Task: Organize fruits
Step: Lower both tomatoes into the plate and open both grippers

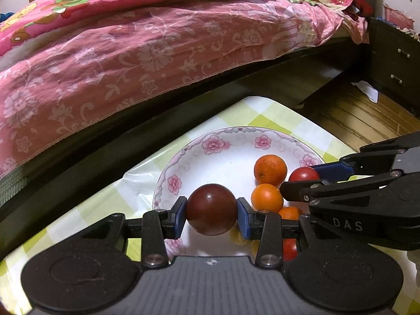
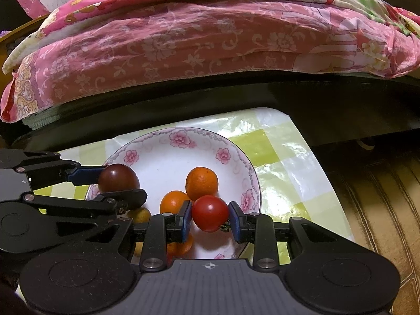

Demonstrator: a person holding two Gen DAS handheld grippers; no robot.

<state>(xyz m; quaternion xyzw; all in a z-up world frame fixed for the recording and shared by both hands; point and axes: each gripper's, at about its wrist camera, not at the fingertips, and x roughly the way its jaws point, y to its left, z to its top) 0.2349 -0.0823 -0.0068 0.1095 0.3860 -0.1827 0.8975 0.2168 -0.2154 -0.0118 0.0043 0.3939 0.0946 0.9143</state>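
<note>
Dark maroon, the plum (image 1: 211, 209) sits clamped between your left gripper (image 1: 212, 216) pads, just above the floral plate (image 1: 225, 162). Your right gripper (image 2: 210, 219) brackets the red tomato (image 2: 210, 212) (its right pad shows a sliver of gap), with two oranges (image 2: 201, 183) just ahead.

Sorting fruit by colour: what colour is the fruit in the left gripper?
Dark reddish-brown fruit, clearest in the left wrist view, between the left gripper pads.
</note>
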